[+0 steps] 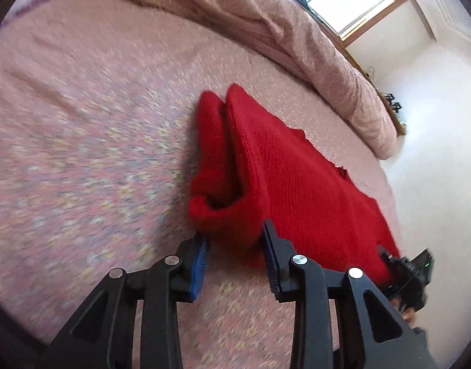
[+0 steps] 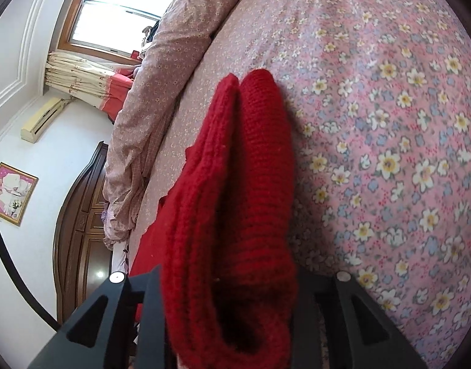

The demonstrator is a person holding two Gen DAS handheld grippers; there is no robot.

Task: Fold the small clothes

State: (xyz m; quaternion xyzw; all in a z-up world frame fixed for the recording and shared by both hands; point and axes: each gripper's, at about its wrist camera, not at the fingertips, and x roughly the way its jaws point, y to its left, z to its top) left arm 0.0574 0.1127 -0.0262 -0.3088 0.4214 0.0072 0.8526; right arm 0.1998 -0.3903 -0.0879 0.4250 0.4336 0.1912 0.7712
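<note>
The flowered bedsheet (image 1: 81, 141) lies bare and flat left of the red knit garment (image 1: 297, 178), giving open passage there. A bunched pink quilt (image 1: 297, 40) banks along the far side, closing that way. In the right wrist view the garment's 2 thick folds fill the middle, with bare sheet to their right.

I count one red knitted garment (image 1: 297, 178), folded over into two thick layers, on one floral bed sheet (image 2: 389, 123). One pinkish quilt (image 1: 266, 27) lies bunched at the top. I have two claws: left claw (image 1: 235, 255), right claw (image 2: 229, 301).
</note>
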